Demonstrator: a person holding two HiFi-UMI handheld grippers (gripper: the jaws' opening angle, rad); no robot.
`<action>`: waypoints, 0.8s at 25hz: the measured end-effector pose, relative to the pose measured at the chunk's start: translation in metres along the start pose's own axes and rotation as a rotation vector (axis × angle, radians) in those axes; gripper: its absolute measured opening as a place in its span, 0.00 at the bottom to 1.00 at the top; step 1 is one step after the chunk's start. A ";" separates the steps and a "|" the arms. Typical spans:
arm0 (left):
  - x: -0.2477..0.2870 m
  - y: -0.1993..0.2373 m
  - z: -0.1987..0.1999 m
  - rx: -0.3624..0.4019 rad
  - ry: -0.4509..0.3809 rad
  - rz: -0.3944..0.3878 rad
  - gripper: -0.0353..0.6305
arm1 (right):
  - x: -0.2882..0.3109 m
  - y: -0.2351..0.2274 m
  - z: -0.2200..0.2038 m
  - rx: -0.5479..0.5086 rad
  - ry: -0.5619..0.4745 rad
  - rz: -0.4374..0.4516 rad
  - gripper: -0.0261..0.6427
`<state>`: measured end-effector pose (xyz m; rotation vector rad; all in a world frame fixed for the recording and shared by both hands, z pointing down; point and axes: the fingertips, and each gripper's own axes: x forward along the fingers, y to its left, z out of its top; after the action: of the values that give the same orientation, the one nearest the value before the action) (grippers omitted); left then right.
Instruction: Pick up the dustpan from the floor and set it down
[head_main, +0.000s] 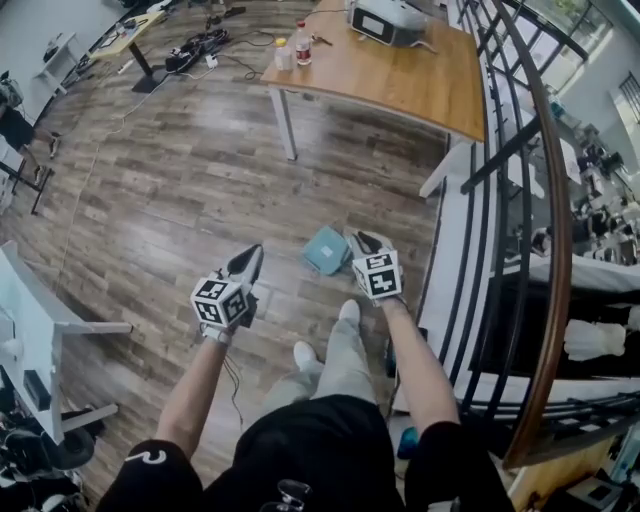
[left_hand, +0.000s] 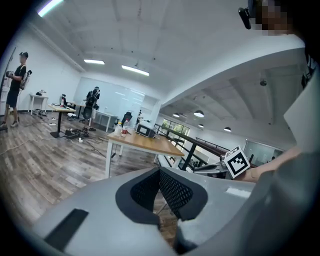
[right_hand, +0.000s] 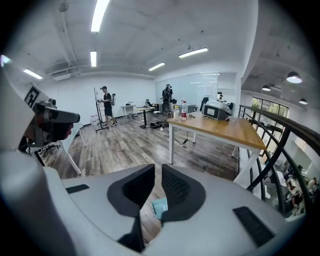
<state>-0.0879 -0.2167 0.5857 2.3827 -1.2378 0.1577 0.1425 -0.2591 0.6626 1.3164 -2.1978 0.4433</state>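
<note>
**Dustpan lying on the floor, both claws empty**

We are looking down on a grey-brown plank floor (head_main: 180, 180). At twelve o'clock from us, a wooden table (head_main: 400, 75) on white legs is standing. The dustpan (head_main: 327, 250) is lying flat on the planks. It is pale teal, roughly square and thin, with one corner pointing toward the table. It is sitting at two o'clock from the left gripper (head_main: 250, 260) and at nine o'clock from the right gripper (head_main: 362, 240), and neither is touching it.

We are holding the left claw with its jaw tips together on nothing. The right claw is standing a narrow slit apart, gripping nothing, and the dustpan is showing through the slit.

On the table's ten o'clock corner, a clear bottle (head_main: 302, 44) with a red label is standing just beside a small white cup (head_main: 283, 55). We cannot tell what either is holding.
</note>
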 end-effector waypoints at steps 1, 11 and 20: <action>-0.006 -0.001 0.009 0.012 -0.015 0.000 0.05 | -0.007 0.000 0.009 -0.009 -0.021 -0.001 0.09; -0.063 -0.026 0.071 0.059 -0.135 0.004 0.05 | -0.084 0.032 0.088 -0.016 -0.169 0.015 0.03; -0.093 -0.040 0.100 0.091 -0.188 -0.003 0.05 | -0.128 0.066 0.127 -0.039 -0.266 0.058 0.03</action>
<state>-0.1208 -0.1712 0.4550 2.5255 -1.3377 -0.0118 0.0978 -0.2047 0.4835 1.3594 -2.4541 0.2571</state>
